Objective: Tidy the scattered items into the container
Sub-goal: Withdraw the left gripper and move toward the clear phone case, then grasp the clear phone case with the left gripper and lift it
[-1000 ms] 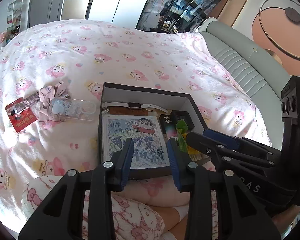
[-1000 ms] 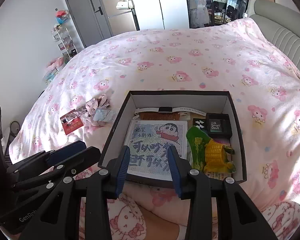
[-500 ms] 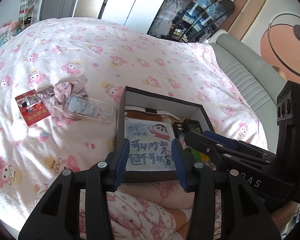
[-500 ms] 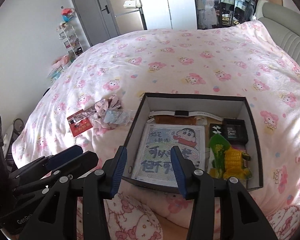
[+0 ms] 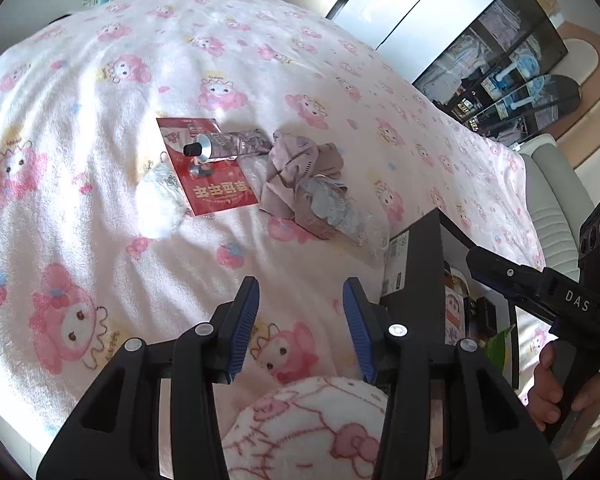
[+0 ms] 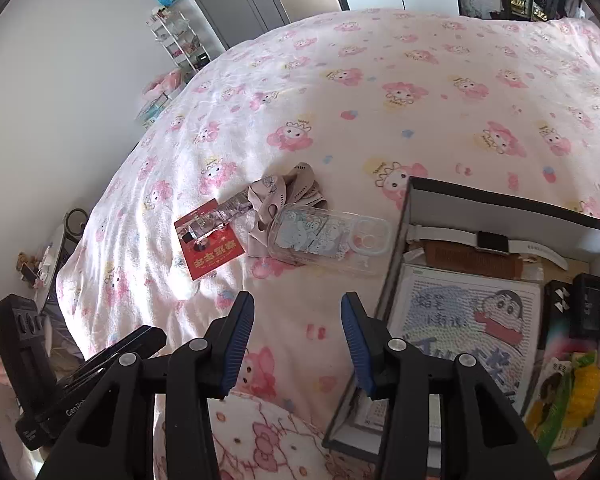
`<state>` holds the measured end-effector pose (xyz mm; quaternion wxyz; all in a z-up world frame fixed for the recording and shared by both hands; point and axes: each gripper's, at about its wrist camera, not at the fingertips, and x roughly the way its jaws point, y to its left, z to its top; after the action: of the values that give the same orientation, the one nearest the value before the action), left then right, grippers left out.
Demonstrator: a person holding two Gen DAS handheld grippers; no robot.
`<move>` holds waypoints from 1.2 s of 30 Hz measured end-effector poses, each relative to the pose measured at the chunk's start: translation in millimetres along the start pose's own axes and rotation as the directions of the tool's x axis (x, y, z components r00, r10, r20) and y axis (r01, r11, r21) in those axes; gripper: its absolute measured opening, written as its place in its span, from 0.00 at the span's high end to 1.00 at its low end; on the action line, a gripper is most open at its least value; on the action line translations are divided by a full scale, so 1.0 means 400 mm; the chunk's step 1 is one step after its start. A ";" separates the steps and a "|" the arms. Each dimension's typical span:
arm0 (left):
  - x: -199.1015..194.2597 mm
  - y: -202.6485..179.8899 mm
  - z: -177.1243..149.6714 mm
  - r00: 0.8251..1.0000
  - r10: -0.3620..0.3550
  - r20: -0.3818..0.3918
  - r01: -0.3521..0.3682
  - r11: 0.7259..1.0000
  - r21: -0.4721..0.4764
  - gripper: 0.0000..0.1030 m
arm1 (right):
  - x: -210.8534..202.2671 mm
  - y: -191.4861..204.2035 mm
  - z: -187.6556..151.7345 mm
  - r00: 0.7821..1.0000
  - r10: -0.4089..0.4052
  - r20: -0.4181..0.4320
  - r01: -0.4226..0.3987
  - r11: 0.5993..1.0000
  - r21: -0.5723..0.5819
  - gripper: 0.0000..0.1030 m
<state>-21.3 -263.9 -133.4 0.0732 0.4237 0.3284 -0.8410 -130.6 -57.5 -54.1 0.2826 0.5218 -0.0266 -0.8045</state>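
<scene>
— Both claws, what state? 
— Left gripper [image 5: 300,320] and right gripper [image 6: 298,330] each stand partly open over the blanket [image 6: 380,80], nothing between the pads.
— Loose items? 
— Four, clustered left of the box [image 6: 496,206]: one red card [image 6: 210,242], one silver tube [image 5: 224,145], one beige cloth [image 6: 282,192], one clear phone case [image 6: 332,240].
— Any writing? 
— "DAS" on the right gripper's body; the card's characters are too small to read.
</scene>
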 end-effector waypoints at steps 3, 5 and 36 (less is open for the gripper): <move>0.079 0.016 0.054 0.998 -0.034 -0.045 0.033 0.999 -0.016 0.57 | 0.066 0.010 0.029 0.999 -0.032 -0.033 0.032 0.999 -0.012 0.60; 0.136 0.014 0.088 0.996 -0.051 -0.078 0.049 0.999 -0.024 0.57 | 0.118 0.012 0.058 0.996 -0.063 -0.055 0.062 0.998 -0.020 0.60; 0.305 0.072 0.189 0.982 -0.069 -0.178 0.062 0.997 -0.042 0.99 | 0.324 -0.011 0.065 0.982 -0.080 -0.172 0.093 0.993 0.068 0.64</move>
<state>-137.0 -313.4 -208.3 0.0233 0.4851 0.3627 -0.7954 -192.8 -122.6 -150.6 0.2287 0.5992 -0.0100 -0.7672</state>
